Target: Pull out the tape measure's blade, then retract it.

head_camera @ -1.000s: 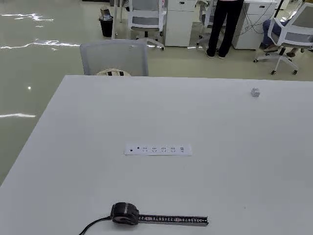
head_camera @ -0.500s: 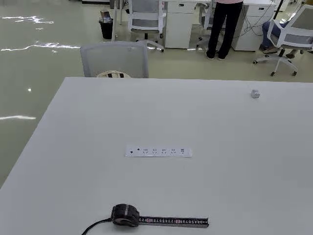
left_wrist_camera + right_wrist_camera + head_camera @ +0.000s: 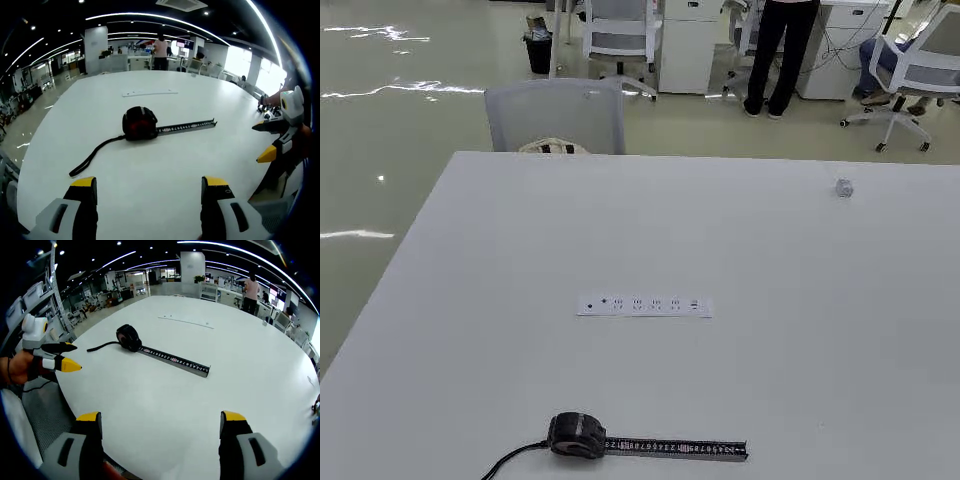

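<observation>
As I look down, tape measure (image 3: pixel 576 436): bottom centre of the head view, on the tabletop (image 3: pixel 720 230), blade (image 3: pixel 675 449) out to the right.
Left tongs (image 3: pixel 150 182): wide open, empty.
Right tongs (image 3: pixel 161 416): wide open, empty.

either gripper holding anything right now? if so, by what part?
Nothing is held. The left gripper and right gripper are both open and empty, short of the tape measure, which lies on the table with its blade partly out.

Ahead of your left gripper (image 3: pixel 150 182), its grey jaws tipped yellow, the round black tape measure (image 3: pixel 140 123) trails a black blade (image 3: pixel 186 127) with pale numerals over a white tabletop (image 3: pixel 165 95).
</observation>
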`<state>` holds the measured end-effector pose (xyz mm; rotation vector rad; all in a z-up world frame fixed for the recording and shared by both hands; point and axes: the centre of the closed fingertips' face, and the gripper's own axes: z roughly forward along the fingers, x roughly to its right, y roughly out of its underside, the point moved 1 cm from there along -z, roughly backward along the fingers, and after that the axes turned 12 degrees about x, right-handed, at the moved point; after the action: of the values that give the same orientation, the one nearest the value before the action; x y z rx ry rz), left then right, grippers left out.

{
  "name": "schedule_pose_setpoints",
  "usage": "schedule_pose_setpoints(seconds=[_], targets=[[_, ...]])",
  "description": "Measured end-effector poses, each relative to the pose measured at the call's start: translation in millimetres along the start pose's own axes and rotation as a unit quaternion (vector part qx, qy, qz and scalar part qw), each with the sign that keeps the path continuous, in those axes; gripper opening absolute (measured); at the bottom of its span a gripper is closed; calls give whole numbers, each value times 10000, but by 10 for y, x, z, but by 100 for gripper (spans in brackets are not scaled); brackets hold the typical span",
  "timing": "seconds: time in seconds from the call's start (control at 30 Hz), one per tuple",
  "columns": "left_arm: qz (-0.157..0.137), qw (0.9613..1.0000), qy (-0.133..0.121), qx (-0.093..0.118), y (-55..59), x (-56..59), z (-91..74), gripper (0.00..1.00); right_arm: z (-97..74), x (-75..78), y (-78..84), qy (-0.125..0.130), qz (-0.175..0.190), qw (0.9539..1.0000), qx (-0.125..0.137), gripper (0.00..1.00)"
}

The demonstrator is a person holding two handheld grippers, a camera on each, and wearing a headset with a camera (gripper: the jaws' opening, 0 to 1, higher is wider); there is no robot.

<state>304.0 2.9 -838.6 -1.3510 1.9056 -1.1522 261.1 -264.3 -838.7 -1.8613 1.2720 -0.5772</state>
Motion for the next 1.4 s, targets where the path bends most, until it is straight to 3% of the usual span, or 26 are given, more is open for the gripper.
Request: schedule_pose_setpoints(seconds=[0.17,0.2,0.47,0.97,1.4], targets=[[23,10000,-54,14,-22,8,-40,83,-27,-41,-22,-4,31,10000,16,100],[49,9999,-110,13,-40,52,-105,83,-78,-90,-44,22,70,10000,-2,100],[26,10000,-44,-78,33,146,-175,88,-129,-120,-37,79,187,9998,17,100],[-56,9998,-158,-71,-44,118,-236,94,-175,-141,-40,117,225,9997,5,100],[-109,9998,-163,-106,-68,119,-147,100,-163,-67,-26,217,235,9995,-30,100]])
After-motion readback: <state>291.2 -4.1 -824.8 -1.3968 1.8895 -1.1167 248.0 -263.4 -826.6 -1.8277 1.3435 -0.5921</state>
